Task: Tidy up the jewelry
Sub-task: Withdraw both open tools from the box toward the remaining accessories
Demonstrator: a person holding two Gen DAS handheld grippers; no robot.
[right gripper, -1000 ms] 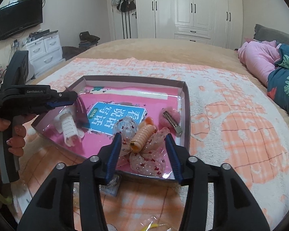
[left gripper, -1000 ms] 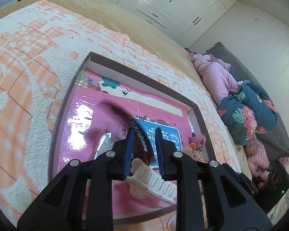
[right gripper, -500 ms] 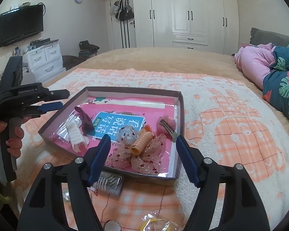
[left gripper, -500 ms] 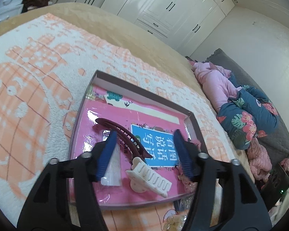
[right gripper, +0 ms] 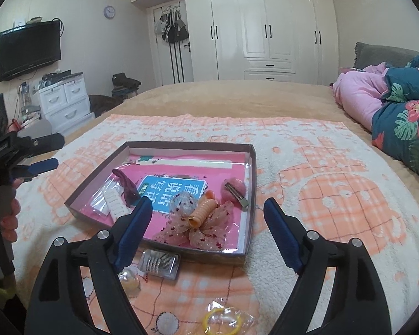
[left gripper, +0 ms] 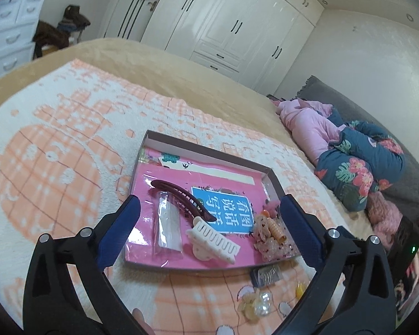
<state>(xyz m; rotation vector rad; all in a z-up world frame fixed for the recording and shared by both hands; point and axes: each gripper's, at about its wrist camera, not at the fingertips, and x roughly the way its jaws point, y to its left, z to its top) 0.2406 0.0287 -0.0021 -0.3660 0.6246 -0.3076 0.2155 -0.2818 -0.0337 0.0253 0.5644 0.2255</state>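
A shallow brown tray with a pink lining lies on the bed. In it are a dark red hair clip, a white claw clip, a clear packet, an orange spiral tie on a sheer bow, and a pink pompom clip. My left gripper hovers above the tray's near left side, its jaws opening with nothing gripped. My right gripper hangs over the near edge, jaws opening, pads clear of the bow.
On the blanket in front of the tray lie a small packet of rhinestone clips, a pearly piece and a bag of yellow bands. Bundled pink and floral quilts sit to the right.
The left gripper has let go of the dark red clip, which now lies in the tray. Both grippers have opened wide and drawn back and up from the tray.
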